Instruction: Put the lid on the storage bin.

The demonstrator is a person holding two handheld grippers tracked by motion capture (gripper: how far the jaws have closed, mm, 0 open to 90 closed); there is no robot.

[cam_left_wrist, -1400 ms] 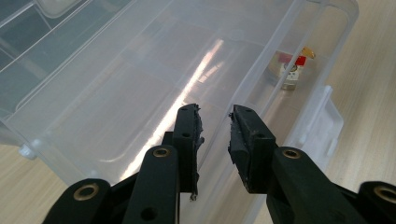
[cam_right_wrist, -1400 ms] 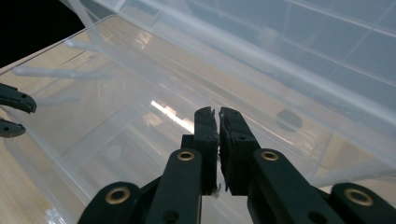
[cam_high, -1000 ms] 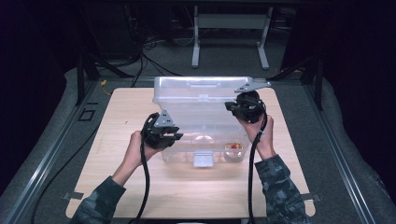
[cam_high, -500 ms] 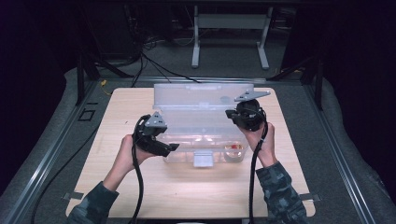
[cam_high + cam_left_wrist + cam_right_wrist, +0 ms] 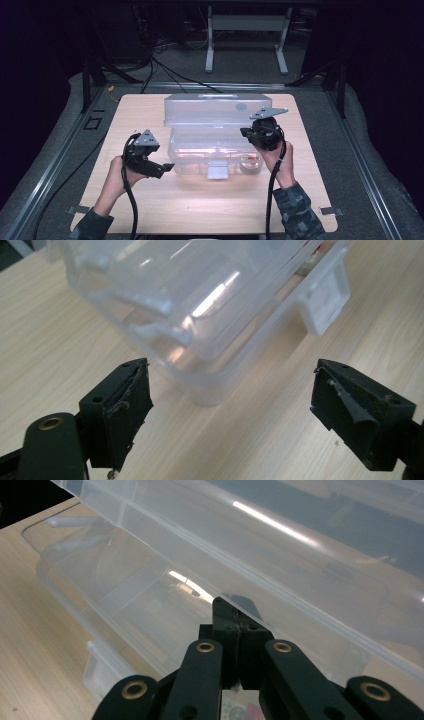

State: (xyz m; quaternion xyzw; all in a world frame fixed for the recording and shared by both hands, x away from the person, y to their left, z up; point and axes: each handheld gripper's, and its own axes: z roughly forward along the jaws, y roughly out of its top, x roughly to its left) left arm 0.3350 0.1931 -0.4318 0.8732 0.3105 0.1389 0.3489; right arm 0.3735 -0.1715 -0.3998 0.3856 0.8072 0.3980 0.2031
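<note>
Left gripper point(image 5: 230, 410) jaws have just been opening (nothing between them) beside the clear plastic box point(image 5: 215, 142) on the counter point(image 5: 135, 115); right gripper point(image 5: 234, 625) is closed above it.

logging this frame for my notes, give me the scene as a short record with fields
surface: wooden table
main object: clear plastic box, lid open, raised at the far side
latch: white tab on the box's near edge
contents: small reddish item, too blurred to name
left gripper: open, jaws just opened, nothing between them, near box's corner
right gripper: shut, over the box interior
</note>
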